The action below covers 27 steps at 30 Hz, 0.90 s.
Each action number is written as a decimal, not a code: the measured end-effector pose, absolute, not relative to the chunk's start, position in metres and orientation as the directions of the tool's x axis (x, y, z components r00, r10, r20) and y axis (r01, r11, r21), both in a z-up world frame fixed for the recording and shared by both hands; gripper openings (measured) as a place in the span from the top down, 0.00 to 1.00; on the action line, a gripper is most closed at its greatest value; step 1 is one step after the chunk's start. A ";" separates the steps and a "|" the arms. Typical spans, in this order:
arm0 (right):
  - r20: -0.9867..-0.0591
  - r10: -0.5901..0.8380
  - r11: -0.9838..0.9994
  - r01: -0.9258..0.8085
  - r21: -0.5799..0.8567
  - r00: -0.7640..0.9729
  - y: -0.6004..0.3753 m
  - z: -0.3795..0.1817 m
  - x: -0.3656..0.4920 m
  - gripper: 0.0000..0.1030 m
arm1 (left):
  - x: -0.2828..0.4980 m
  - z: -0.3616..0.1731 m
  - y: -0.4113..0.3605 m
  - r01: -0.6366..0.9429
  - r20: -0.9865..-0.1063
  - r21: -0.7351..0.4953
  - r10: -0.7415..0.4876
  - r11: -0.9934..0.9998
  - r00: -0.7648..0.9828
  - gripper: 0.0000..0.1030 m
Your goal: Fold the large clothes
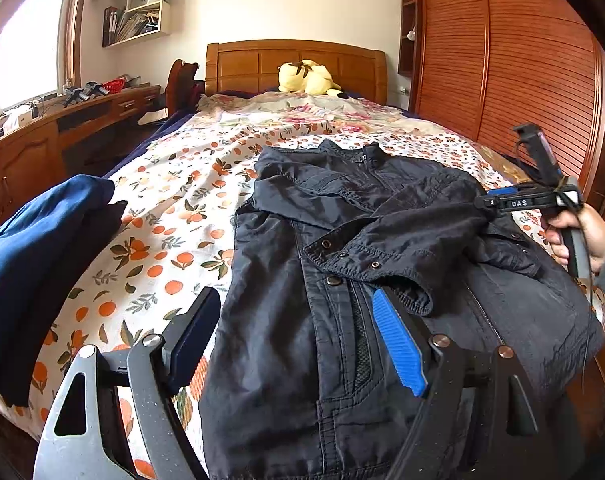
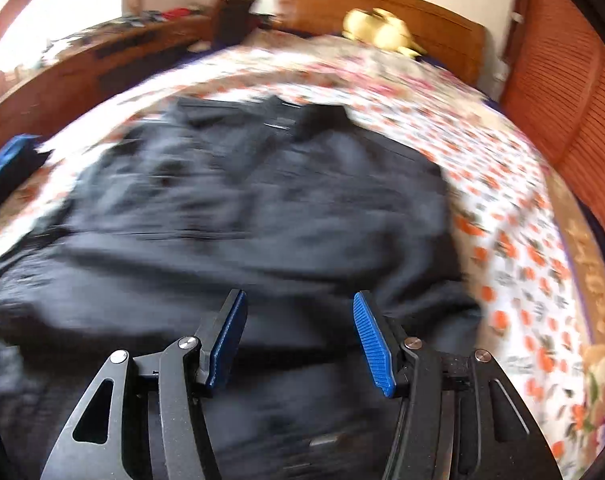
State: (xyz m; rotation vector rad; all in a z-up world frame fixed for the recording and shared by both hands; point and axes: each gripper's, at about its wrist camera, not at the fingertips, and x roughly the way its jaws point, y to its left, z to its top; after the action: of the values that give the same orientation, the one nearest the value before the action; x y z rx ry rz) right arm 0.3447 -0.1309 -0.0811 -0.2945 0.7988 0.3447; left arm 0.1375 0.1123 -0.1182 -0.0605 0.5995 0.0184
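Note:
A black jacket (image 1: 342, 264) lies front-up on the bed, its collar toward the headboard and a sleeve folded across the chest. My left gripper (image 1: 294, 294) hangs open over the jacket's near left half, its blue pad (image 1: 398, 340) just above the cloth and pressing nothing. At the jacket's right edge a hand (image 1: 582, 236) holds my right gripper (image 1: 502, 202). The right wrist view is blurred by motion. There the right gripper (image 2: 298, 294) stands open above the jacket (image 2: 262, 208), with nothing pinched between its pads.
A folded navy garment (image 1: 42, 264) sits on the bed's left edge, beside the orange-print sheet (image 1: 174, 208). A yellow plush toy (image 1: 306, 78) lies by the wooden headboard. A desk (image 1: 62, 128) runs along the left, and a louvred wardrobe (image 1: 502, 60) stands on the right.

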 end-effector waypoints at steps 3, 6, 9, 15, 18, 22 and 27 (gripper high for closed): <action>-0.737 0.275 0.864 -0.494 -0.091 0.617 -0.094 -0.082 0.321 0.45 | 0.136 -0.119 0.112 -0.039 -0.567 -0.048 0.005 0.998 0.824 0.23; -0.744 0.338 0.831 -0.555 -0.052 0.576 -0.068 -0.088 0.304 0.45 | 0.133 -0.119 0.113 -0.042 -0.569 -0.048 0.007 0.998 0.822 0.23; -0.761 0.368 0.796 -0.604 -0.038 0.534 -0.042 -0.100 0.294 0.45 | 0.131 -0.119 0.115 -0.046 -0.576 -0.049 0.010 0.998 0.818 0.23; -0.787 0.312 0.773 -0.624 -0.117 0.533 -0.029 -0.133 0.281 0.45 | 0.128 -0.126 0.119 -0.062 -0.607 -0.059 0.013 0.996 0.795 0.23; -0.773 0.336 0.797 -0.600 -0.071 0.537 -0.041 -0.122 0.273 0.45 | 0.124 -0.128 0.117 -0.054 -0.618 -0.056 0.008 0.997 0.786 0.23; -0.747 0.340 0.807 -0.585 -0.081 0.572 -0.062 -0.108 0.239 0.45 | 0.120 -0.130 0.114 -0.047 -0.627 -0.052 0.004 0.998 0.779 0.23; -0.731 0.278 0.844 -0.521 -0.123 0.623 -0.104 -0.107 0.189 0.45 | 0.115 -0.133 0.112 -0.046 -0.640 -0.039 0.011 0.998 0.768 0.23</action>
State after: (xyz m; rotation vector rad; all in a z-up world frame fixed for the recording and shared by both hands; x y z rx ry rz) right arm 0.1891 -0.1044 -0.1068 -0.3414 0.7717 0.4691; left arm 0.1154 0.1115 -0.1327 -0.0539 0.6946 0.0310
